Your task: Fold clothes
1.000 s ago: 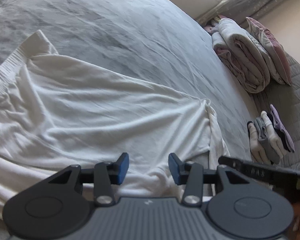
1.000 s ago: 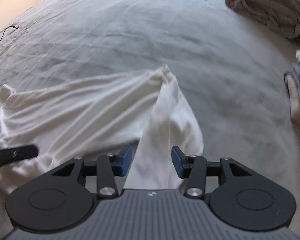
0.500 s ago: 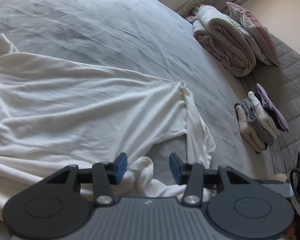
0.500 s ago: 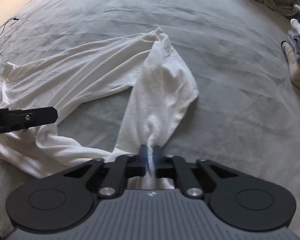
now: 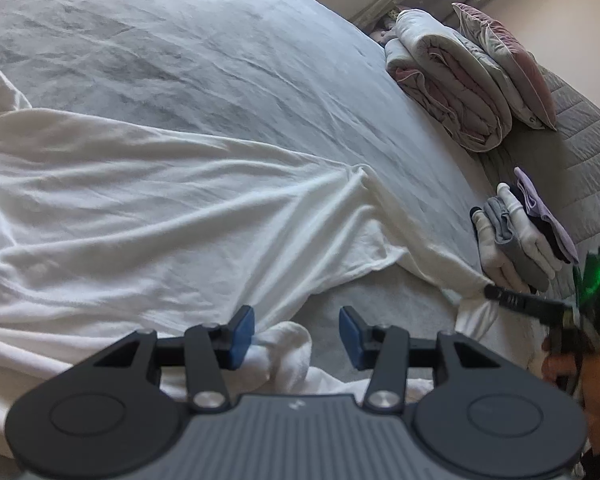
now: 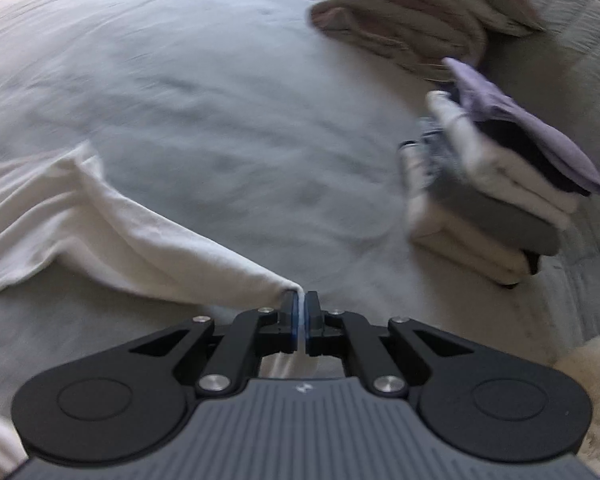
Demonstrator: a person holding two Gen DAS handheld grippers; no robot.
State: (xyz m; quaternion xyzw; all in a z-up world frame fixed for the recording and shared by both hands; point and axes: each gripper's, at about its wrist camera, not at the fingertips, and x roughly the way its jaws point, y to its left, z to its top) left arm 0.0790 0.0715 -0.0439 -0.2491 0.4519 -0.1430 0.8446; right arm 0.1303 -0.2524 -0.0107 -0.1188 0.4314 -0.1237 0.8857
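Right gripper jaws clamped on white shirt sleeve; left gripper jaws apart over bunched hem, on bed.

The white garment lies spread and creased over the grey bed, filling the left and centre of the left wrist view, with long folds running toward a bunched point right of centre. Its sleeve stretches taut toward the right edge of that frame. In the right wrist view the sleeve narrows from the left to a pinched tip at lower centre.
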